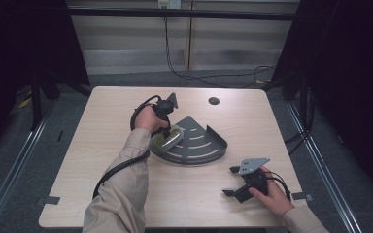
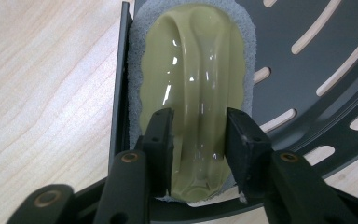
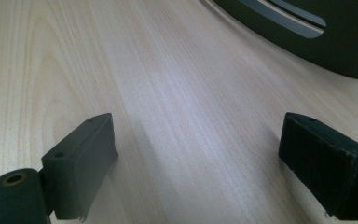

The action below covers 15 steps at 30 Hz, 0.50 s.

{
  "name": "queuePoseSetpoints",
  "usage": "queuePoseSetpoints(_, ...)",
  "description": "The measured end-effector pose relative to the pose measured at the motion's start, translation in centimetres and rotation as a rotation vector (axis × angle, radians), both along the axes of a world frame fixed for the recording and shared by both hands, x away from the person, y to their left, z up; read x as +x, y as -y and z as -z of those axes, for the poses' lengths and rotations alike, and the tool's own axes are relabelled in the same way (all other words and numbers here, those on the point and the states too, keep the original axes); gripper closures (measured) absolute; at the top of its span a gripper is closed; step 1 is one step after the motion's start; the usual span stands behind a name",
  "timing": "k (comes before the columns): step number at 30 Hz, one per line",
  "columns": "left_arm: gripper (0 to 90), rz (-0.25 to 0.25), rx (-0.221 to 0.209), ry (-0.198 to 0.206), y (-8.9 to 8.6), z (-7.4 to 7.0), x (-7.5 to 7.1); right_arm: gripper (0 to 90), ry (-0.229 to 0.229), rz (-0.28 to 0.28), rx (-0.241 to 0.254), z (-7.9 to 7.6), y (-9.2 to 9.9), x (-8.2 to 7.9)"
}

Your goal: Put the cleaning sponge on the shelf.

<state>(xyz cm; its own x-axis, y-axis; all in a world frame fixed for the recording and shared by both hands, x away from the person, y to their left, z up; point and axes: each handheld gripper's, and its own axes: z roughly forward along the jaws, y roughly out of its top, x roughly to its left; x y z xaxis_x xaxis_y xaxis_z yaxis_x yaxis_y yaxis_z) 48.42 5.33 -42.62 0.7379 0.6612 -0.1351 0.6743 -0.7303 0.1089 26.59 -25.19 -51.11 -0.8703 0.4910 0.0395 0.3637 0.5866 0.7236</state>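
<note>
Scrubber (image 2: pixel 193 93), pale olive plastic with a raised handle ridge on a grey sponge base, lying inside the dark slotted corner tray (image 1: pixel 201 145) at its left straight wall, near the middle of the bench (image 1: pixel 102 121). Long axis of the scrubber running parallel to that left wall, in line with the left gripper's (image 2: pixel 199 140) view direction.

Left gripper positioned directly over the near end of the scrubber, pointing down at it. Fingers (image 2: pixel 161 140) straddling the handle ridge, one on each side, standing just beside it; whether the pads press on it cannot be told for certain, a slight gap seeming visible at the right finger. Judged state: loosened, with the ridge between the fingers rather than firmly clamped.

Right gripper (image 1: pixel 233 182) resting low at the near right of the bench, well apart from the tray. Fingers (image 3: pixel 81 161) spread wide, nothing between them, bare wood beneath.

Left hand clearly nearer to the scrubber; any re-grip or withdrawal to proceed along the handle axis, straight up from the ridge.
</note>
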Motion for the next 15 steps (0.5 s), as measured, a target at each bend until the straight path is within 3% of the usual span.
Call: queuePoseSetpoints(15, 47.7, -0.014, -0.005, 0.024, -0.02, -0.39, 0.02, 10.3, 0.006, 0.0, -0.001, 0.0, 0.01, 0.02)
